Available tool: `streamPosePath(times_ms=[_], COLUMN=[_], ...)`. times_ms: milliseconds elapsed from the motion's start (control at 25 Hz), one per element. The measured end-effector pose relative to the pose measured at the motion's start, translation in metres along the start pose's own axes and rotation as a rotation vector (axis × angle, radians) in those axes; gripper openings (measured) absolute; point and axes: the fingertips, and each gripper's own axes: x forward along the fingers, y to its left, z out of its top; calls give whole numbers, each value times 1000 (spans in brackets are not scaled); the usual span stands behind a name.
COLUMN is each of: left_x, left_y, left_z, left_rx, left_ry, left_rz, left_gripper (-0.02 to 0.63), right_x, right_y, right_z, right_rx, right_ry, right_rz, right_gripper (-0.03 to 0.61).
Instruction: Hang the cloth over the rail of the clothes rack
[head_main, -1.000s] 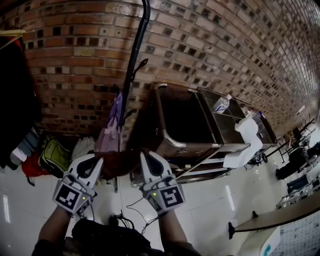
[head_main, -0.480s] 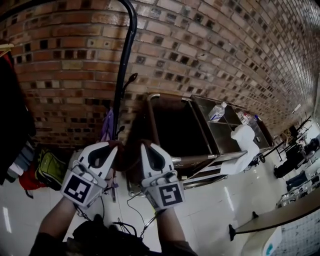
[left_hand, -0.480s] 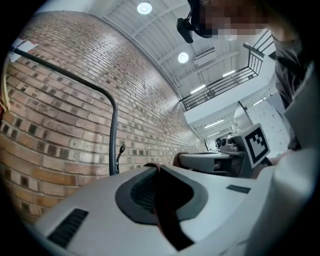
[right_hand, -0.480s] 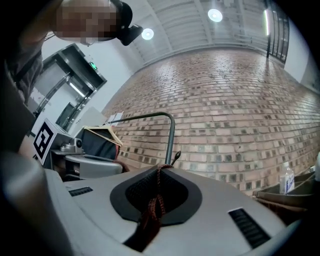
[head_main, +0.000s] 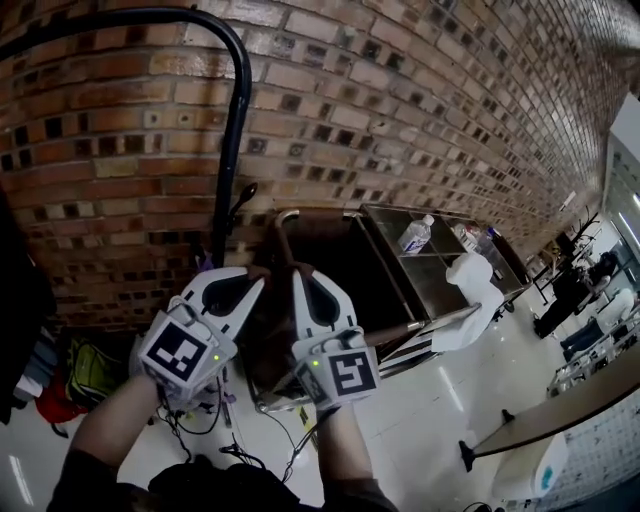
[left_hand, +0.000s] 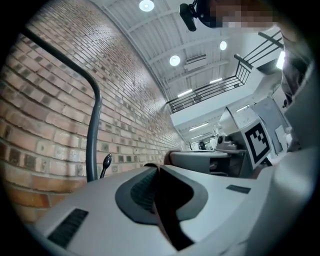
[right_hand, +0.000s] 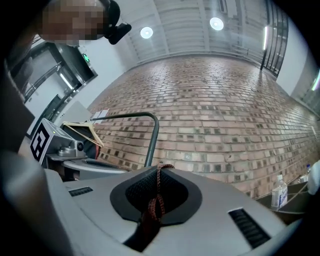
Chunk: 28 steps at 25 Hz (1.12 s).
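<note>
A dark maroon cloth (head_main: 272, 315) is stretched between my two grippers, held up in front of the brick wall. My left gripper (head_main: 256, 280) is shut on one edge, seen as a dark fold (left_hand: 169, 220) between its jaws. Close beside it, my right gripper (head_main: 299, 273) is shut on the other edge, whose frayed red-brown hem (right_hand: 153, 207) shows between its pads. The clothes rack's black rail (head_main: 150, 16) curves overhead to the left and bends down into a post (head_main: 229, 160) just behind the left gripper. The same bend shows in the left gripper view (left_hand: 93, 115) and the right gripper view (right_hand: 151, 127).
Behind the grippers to the right stands a metal cart (head_main: 400, 262) with a water bottle (head_main: 417, 234) and a white object (head_main: 470, 290). Dark clothes (head_main: 15, 300) and a wooden hanger (right_hand: 85, 132) hang at the left. Bags (head_main: 70, 370) and cables (head_main: 230, 440) lie on the floor.
Both grippers have risen with the cloth and drawn closer to the rack's post. The view has tilted up, so the rail's bend now shows overhead.
</note>
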Motion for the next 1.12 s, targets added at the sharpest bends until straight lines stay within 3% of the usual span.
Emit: streamPosePath(times_ms=[320, 520, 760, 960, 1120], left_x=[55, 80, 122, 149, 166], left_y=[39, 48, 67, 77, 85], left_z=[56, 92, 142, 175, 208], left_rx=[89, 67, 27, 51, 18], left_ry=[-41, -89, -92, -101, -132], left_rz=[-64, -82, -133, -162, -184], left_gripper=[14, 14, 14, 14, 14], right_x=[50, 74, 108, 127, 143], right_y=[-47, -67, -117, -148, -168], right_z=[50, 80, 115, 141, 164], right_rx=[-19, -57, 85, 77, 89], right_ry=[-91, -137, -204, -238, -245], right_rz=[-30, -11, 6, -15, -26], right_gripper=[14, 14, 14, 14, 14])
